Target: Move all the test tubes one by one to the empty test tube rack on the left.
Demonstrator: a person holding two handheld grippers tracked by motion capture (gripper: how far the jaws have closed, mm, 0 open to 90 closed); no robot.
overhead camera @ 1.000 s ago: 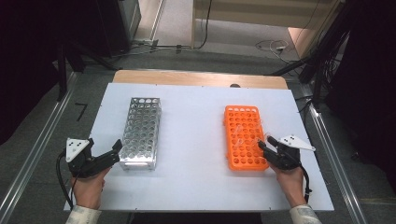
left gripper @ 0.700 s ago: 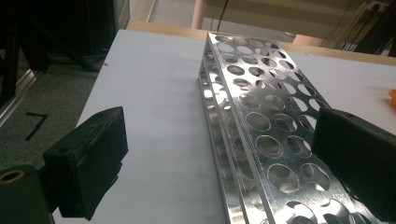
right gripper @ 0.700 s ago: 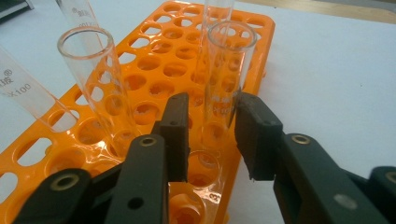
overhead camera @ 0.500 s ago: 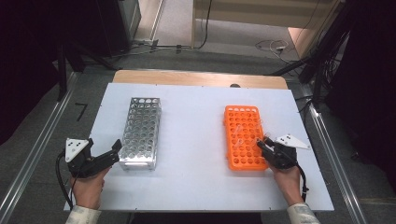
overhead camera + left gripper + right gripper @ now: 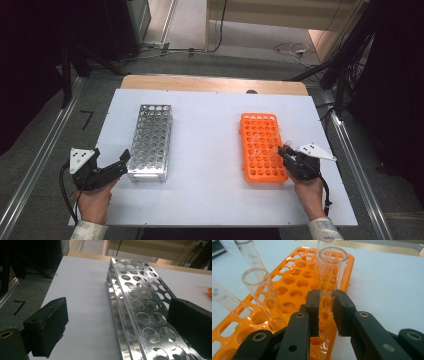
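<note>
An orange tube rack [image 5: 260,145] lies at the right of the white table, with several clear glass test tubes standing in its near end. My right gripper [image 5: 326,293] has just closed its jaws on one upright tube [image 5: 332,267] near the rack's right edge, and both pads press its glass wall. In the high view the right gripper [image 5: 284,151] sits at the rack's near right corner. A metal tube rack [image 5: 150,140] with bare holes lies at the left. My left gripper [image 5: 120,164] stands open at its near left corner, jaws wide apart around the metal rack [image 5: 140,302].
Other tubes [image 5: 259,287] lean in the orange rack [image 5: 297,282] to the left of the held one. The white table [image 5: 210,190] ends at a wooden strip at the back. Rails and cables run along both sides on the floor.
The right gripper's jaws have drawn together onto the test tube. Both hands have stayed where they were, and the left gripper is unchanged.
</note>
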